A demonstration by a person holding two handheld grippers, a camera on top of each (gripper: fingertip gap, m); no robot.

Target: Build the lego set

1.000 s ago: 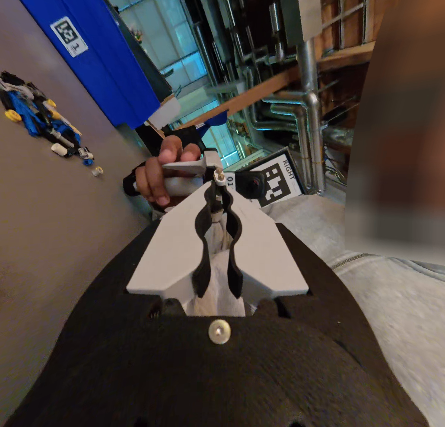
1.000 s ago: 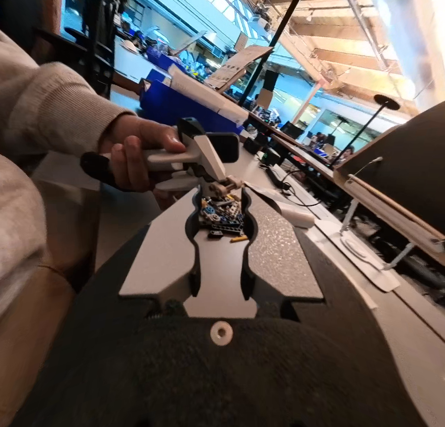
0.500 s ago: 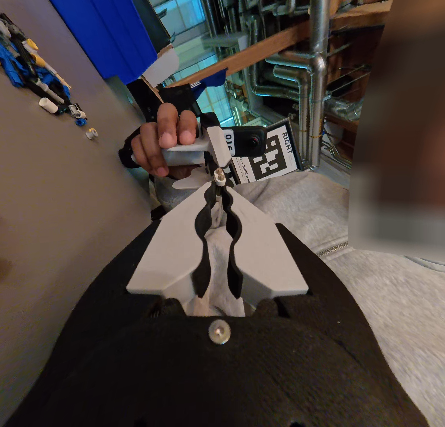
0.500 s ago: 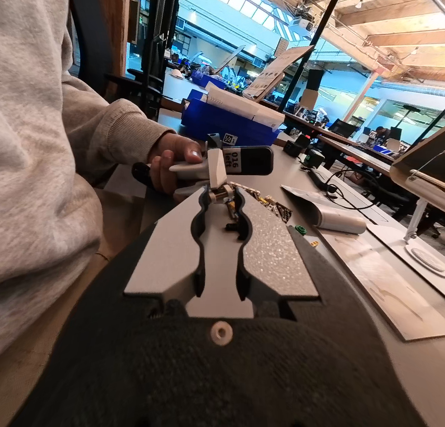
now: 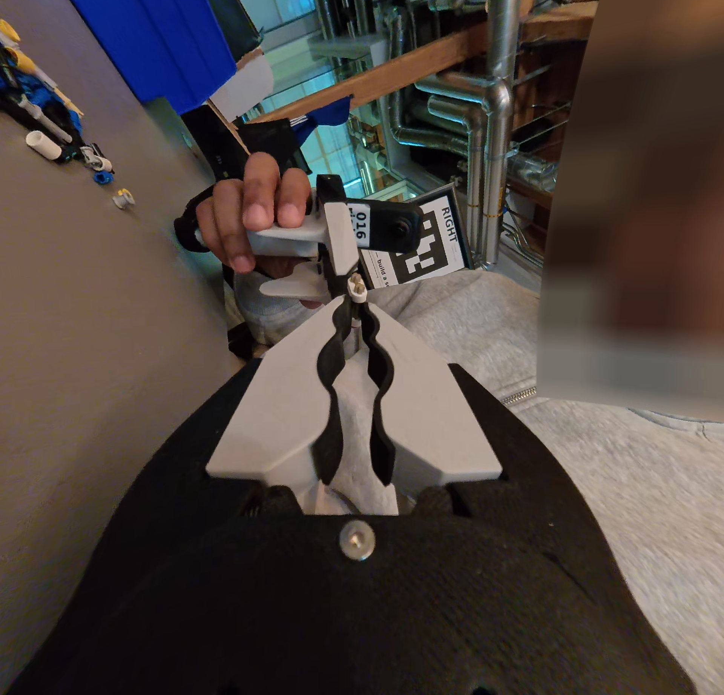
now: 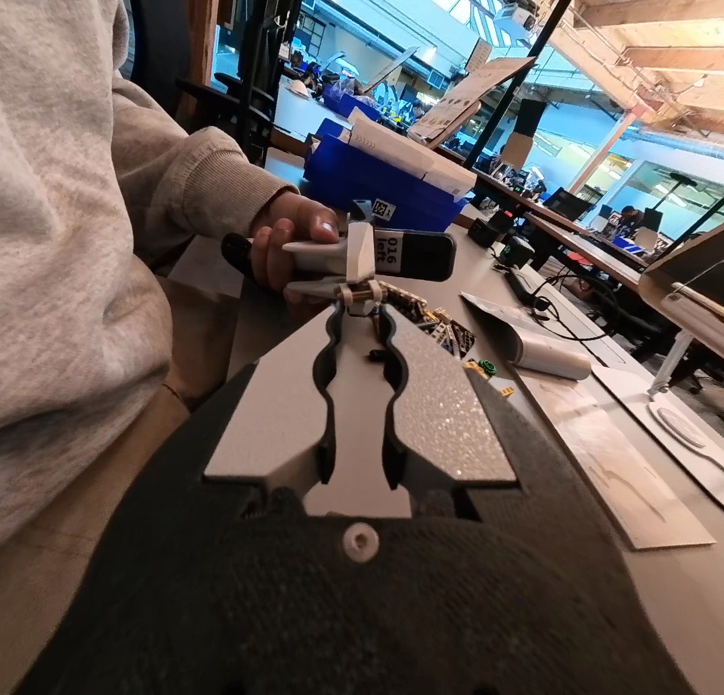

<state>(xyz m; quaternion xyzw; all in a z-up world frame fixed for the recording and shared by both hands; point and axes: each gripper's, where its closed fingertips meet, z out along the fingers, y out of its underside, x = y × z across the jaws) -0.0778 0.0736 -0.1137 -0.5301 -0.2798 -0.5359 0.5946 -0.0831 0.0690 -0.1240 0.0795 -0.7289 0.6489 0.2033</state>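
**A:** What's the biggest thing here?

**B:** The smooth grey table (image 5: 78, 323). A glossy blue bin (image 6: 372, 182) with flat, boxy walls stands on it.

**A:** And the tools?

**B:** Both have matte grey wedge fingers lined with wavy black pads. They meet tip to tip on the person's side of the blue bin. The left tool (image 5: 353, 309) is pinched nearly closed on the lego piece (image 6: 358, 295). The right tool (image 6: 358, 313) grips it too, its fingers held apart by the piece's width.

**A:** Any loose parts?

**B:** A jumbled pile of parts (image 6: 442, 323), black, tan and blue, lies on the table near the blue bin.

**A:** How does the piece sit?

**B:** It's small, pale plastic with a tan rod. In the right wrist view its long axis runs crosswise between the right tool's tips. The left tool holds it from above.
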